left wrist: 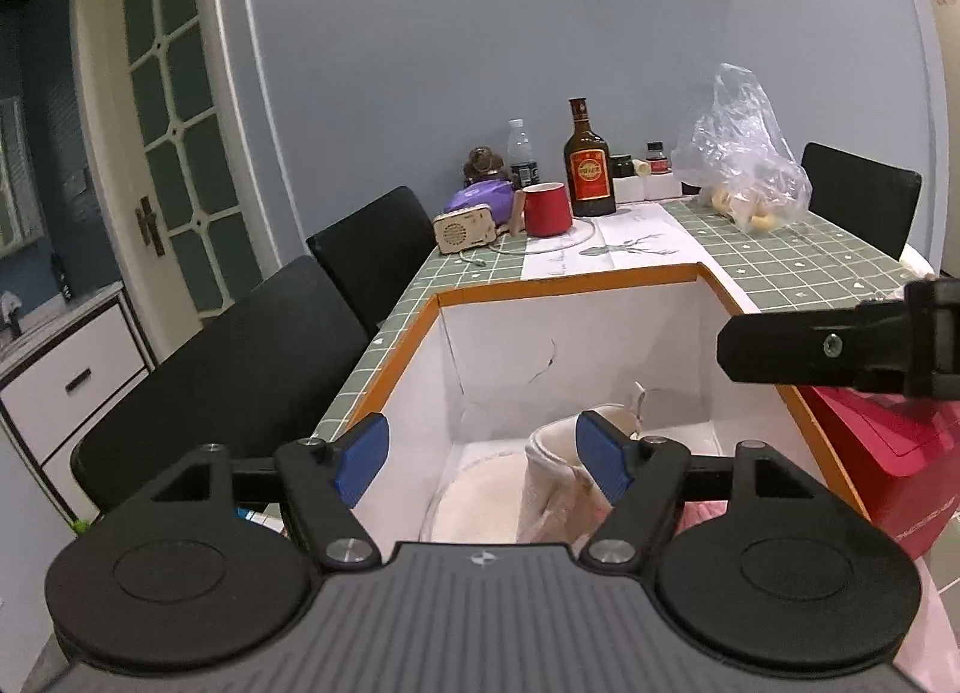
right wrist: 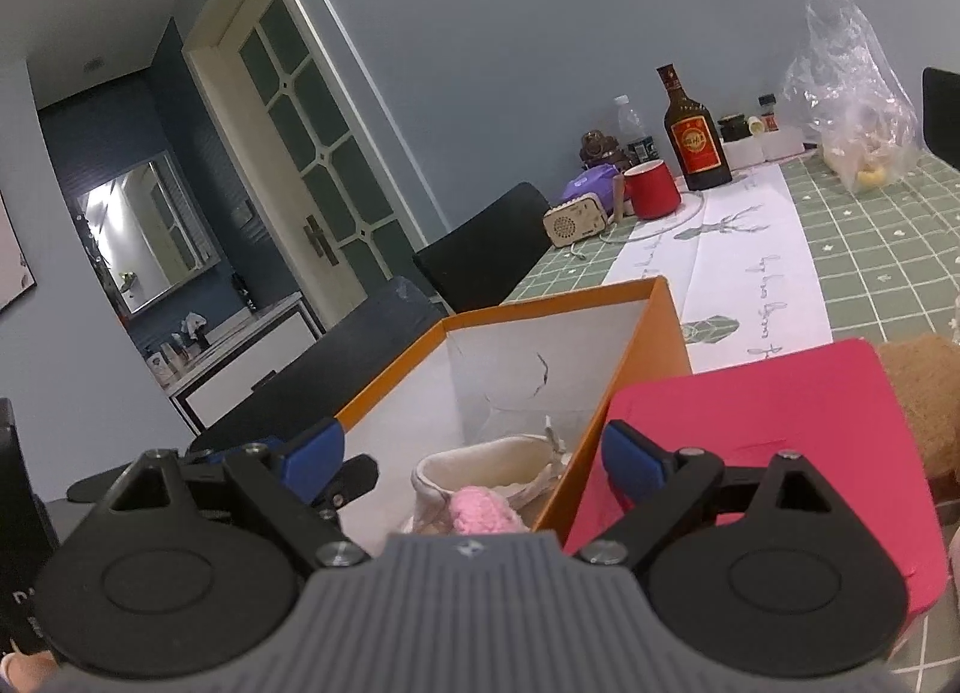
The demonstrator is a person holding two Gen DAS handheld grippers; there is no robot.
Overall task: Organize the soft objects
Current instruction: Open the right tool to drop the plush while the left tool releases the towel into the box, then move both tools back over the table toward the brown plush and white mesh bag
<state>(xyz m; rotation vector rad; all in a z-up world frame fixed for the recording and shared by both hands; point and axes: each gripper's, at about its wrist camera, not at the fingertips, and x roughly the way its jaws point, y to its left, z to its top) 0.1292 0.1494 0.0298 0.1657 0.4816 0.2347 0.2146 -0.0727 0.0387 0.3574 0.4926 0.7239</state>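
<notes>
An open white box with an orange rim stands on the table below my left gripper. Its blue pads stand wide apart over the box, with nothing pressed between them. Inside lie a cream fabric piece and a pale fluffy round item. One black finger of my right gripper reaches in from the right edge. In the right wrist view my right gripper is open above the box's near corner. The cream piece and a pink knitted item lie beneath it.
A pink box sits right of the orange one, with a brown plush beyond it. At the table's far end stand a red mug, a brown bottle, a small wooden radio and a plastic bag. Black chairs line the left side.
</notes>
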